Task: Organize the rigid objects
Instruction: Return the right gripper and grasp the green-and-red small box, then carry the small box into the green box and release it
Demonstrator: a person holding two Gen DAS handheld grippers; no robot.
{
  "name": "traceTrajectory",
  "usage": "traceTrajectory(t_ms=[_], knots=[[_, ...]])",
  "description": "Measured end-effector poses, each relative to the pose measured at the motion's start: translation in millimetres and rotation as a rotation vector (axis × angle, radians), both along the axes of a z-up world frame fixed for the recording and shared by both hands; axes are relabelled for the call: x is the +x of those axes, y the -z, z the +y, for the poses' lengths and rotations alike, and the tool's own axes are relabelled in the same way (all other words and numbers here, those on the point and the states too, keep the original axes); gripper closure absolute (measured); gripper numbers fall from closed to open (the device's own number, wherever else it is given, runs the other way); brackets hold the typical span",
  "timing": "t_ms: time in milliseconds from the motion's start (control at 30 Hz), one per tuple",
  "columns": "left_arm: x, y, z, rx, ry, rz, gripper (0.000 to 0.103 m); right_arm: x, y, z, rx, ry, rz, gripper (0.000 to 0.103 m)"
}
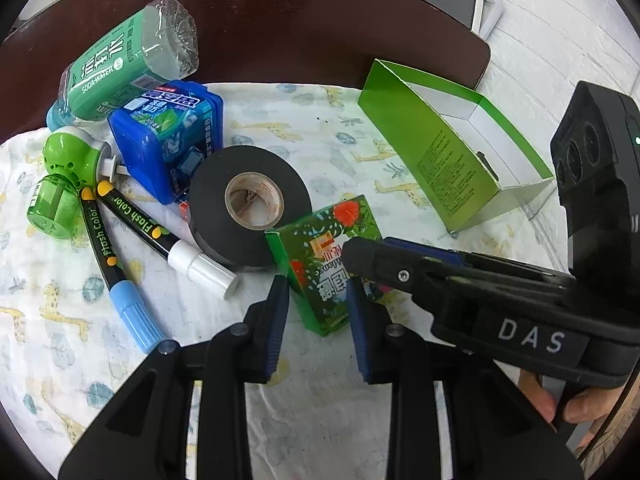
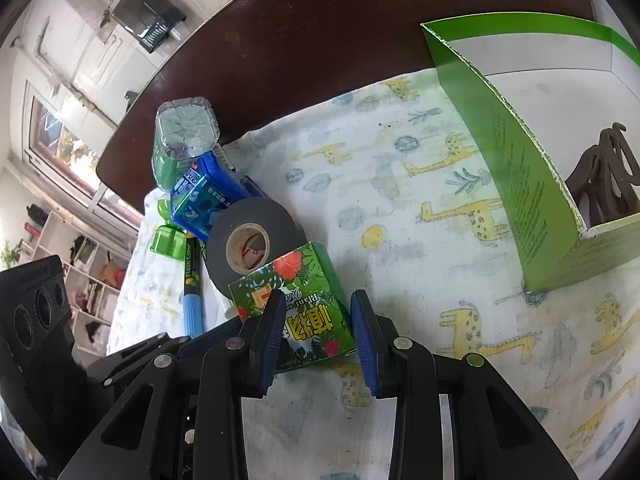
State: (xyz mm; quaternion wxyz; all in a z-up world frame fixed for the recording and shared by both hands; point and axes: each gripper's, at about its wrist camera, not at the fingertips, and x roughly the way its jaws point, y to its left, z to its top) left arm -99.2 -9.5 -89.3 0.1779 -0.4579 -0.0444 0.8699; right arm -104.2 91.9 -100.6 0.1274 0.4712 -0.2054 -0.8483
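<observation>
So we had both tongs crowding the same small green floral-print carton (image 2: 298,312), which sat on the giraffe-print cloth (image 2: 400,200) over the dark wooden desk (image 2: 320,40), touching the black roll of tape (image 2: 256,240) behind it. Biggest risk, we figured: two tools on one little box. If the right tongs (image 2: 316,336) clamped while the left tongs (image 1: 318,316) were also alongside it, the carton could twist, crush or skid into the tape roll and nudge the marker pens (image 1: 132,240) and the blue plastic case (image 1: 168,136). Thin card also slips off flat pads if grabbed near a corner.

The right tongs were spread a bit wider than the carton, pads flanking it; one pad looked to be against it or nearly so, the other stood clear, so nothing was gripped. The left tongs were also spread, empty, with the carton's near corner between the pads. The open green cardboard box (image 2: 520,160) stood well apart on the right, a likely drop spot, with a brown wooden piece (image 2: 608,176) already inside.
</observation>
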Motion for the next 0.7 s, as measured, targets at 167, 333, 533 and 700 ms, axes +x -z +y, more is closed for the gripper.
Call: traceTrajectory(t_ms=[167, 333, 533, 700], knots=[[10, -7, 5, -0.043, 0.021, 0.031, 0.077, 12, -6, 2, -0.02, 0.005, 0.011, 0.067], [18, -23, 11, -0.067, 0.03, 0.074, 0.077, 23, -20, 2, -0.005, 0.011, 0.054, 0.067], [22, -44, 25, -0.091, 0.056, 0.141, 0.077, 35, -43, 12, -0.014, 0.03, 0.122, 0.067], [21, -60, 47, -0.11, 0.094, 0.179, 0.077, 44, -58, 29, -0.019, 0.067, 0.166, 0.067]])
